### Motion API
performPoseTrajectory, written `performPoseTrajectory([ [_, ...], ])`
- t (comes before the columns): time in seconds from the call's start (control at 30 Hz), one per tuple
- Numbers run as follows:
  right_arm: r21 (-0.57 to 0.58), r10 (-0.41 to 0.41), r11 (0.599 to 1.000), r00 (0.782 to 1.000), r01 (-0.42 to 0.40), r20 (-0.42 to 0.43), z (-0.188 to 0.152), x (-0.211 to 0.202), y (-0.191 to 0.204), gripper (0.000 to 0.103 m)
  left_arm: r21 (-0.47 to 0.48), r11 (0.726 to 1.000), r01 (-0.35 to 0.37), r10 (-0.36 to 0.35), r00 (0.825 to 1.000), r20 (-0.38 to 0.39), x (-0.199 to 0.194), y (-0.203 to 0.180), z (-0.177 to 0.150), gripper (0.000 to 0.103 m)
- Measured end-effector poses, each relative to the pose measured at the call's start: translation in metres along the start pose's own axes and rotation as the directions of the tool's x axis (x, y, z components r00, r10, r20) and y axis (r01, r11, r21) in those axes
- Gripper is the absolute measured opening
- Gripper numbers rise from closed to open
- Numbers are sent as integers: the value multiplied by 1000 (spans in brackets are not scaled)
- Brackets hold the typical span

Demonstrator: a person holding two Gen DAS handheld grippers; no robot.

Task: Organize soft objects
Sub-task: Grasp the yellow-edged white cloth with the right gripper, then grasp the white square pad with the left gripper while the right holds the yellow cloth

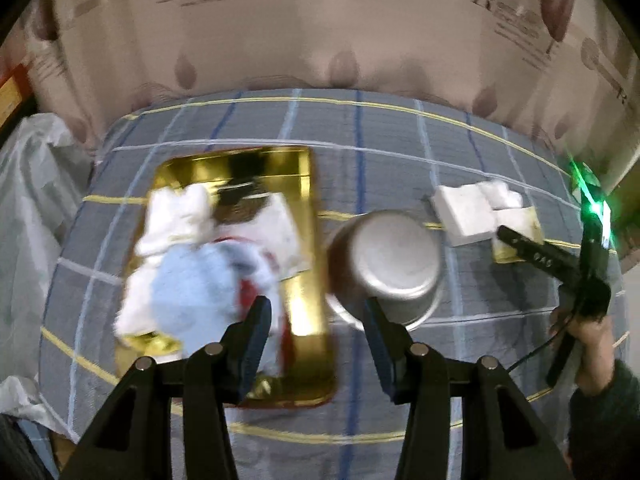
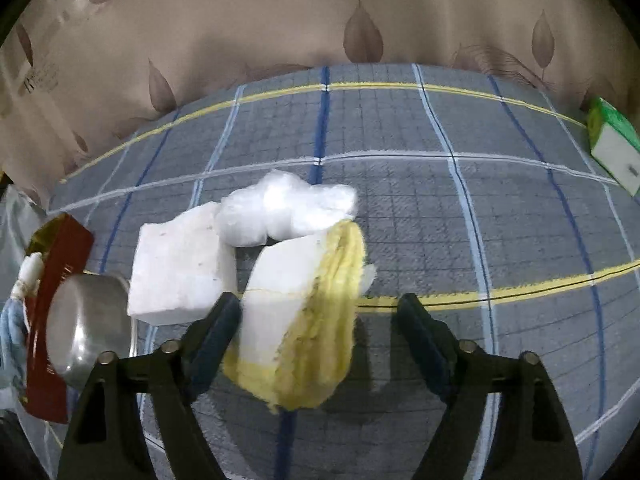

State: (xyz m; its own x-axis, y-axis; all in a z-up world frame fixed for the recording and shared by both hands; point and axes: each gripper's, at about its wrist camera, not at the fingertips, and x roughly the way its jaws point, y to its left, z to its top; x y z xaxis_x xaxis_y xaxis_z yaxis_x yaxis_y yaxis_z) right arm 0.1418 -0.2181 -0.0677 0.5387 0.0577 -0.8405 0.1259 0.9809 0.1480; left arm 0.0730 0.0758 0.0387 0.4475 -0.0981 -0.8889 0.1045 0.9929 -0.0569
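A gold tray point(image 1: 304, 208) lies on the checked cloth and holds a light blue cloth point(image 1: 192, 284) and white cloths point(image 1: 176, 216). My left gripper point(image 1: 316, 320) is open and empty, above the tray's right edge. The right wrist view shows a yellow-and-white sponge point(image 2: 296, 320), a white foam block point(image 2: 180, 264) and a clear plastic wad point(image 2: 280, 208). My right gripper point(image 2: 316, 320) is open, its jaws on either side of the yellow sponge, not closed on it. The right gripper also shows in the left wrist view point(image 1: 516, 236), at the sponge.
A metal pot point(image 1: 388, 264) stands between the tray and the foam pieces; it also shows in the right wrist view point(image 2: 88, 320). A green and white box point(image 2: 612, 148) sits at the far right. A leaf-patterned curtain point(image 2: 280, 20) hangs behind the table.
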Motion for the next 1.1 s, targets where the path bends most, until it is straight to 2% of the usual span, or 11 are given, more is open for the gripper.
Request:
performPoseTrajectory([
  [0.03,1,21,1000,1000,-21,6,-3,-2,1,51,5,1000,13,-13,1000,-5,2,-8,4,51],
  [0.13,-19,35,999,999,-35,21,-10,-10,-1,49,23,998,52,-52,998,-20,9,-31,15,57],
  [0.27,15,51,999,998,-51,20,-21,-22,-19,48,16,993,116,-115,992,-43,22,-61,33,68],
  [0.37,41,79,996,997,-80,19,-35,-30,-36,48,-24,982,187,-188,978,-86,37,-84,49,74],
  [0.4,41,94,995,995,-95,25,-40,-33,-40,48,-29,978,206,-208,973,-99,41,-91,53,79],
  [0.6,20,112,993,991,-114,74,-57,-40,-46,50,-98,959,266,-278,951,-136,72,-137,86,81],
  [0.63,16,111,993,990,-113,82,-59,-41,-46,51,-101,959,265,-278,950,-145,78,-143,90,81],
  [0.7,12,107,994,989,-108,102,-62,-42,-45,51,-104,976,191,-205,968,-145,88,-154,95,81],
  [0.8,13,111,994,987,-113,115,-63,-41,-46,52,-114,984,136,-152,978,-145,98,-159,98,86],
  [0.93,26,134,990,984,-138,119,-63,-42,-50,52,-141,982,123,-144,978,-148,115,-163,97,87],
  [1.1,28,142,989,983,-146,119,-62,-41,-51,52,-140,989,40,-64,984,-166,133,-162,94,87],
])
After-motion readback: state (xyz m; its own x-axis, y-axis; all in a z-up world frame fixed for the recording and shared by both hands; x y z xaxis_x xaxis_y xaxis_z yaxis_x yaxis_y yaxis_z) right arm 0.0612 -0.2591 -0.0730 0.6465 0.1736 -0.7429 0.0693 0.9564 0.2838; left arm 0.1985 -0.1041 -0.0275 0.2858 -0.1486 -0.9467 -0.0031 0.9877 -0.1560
